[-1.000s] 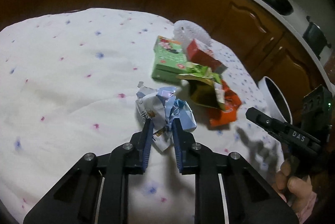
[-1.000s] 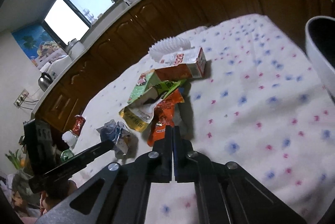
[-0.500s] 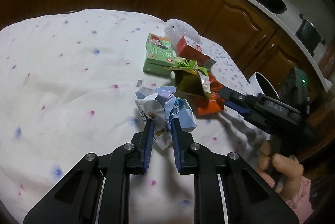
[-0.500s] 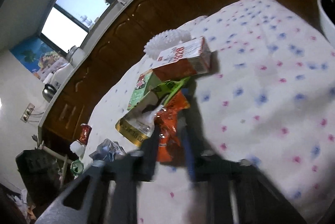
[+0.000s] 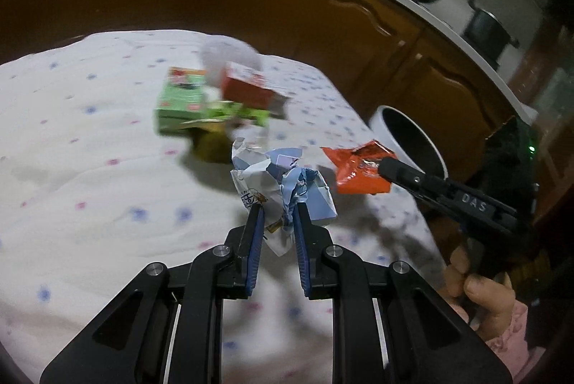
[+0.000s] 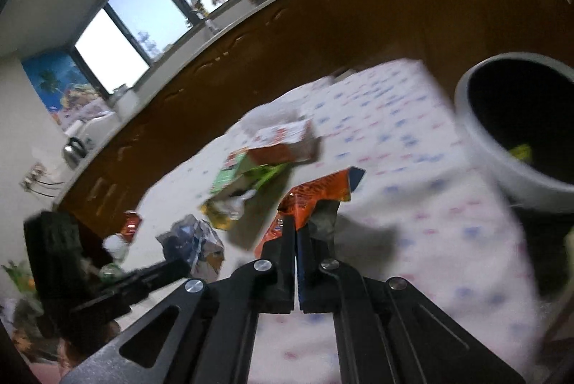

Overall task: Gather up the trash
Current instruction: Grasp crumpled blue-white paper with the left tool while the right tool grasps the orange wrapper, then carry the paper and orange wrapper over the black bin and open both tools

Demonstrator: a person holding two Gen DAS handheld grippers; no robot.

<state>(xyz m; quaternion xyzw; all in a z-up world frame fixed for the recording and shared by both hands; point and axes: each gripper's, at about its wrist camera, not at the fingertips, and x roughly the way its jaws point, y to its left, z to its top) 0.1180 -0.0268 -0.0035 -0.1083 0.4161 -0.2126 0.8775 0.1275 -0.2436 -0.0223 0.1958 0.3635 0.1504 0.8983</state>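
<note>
Covering table: dotted white cloth (image 5: 89, 169) | behind: brown wooden cabinets (image 5: 215, 0)

my left gripper (image 5: 277, 217) is matte black, with blue pads lining the inner faces of its fingers (image 5: 254, 233) and round silver screws at the linkage joints. my right gripper (image 6: 296, 230) is the same build, its side stamped "das" in pale letters. a pink patterned sleeve (image 5: 509, 339) covers my wrist.
</note>
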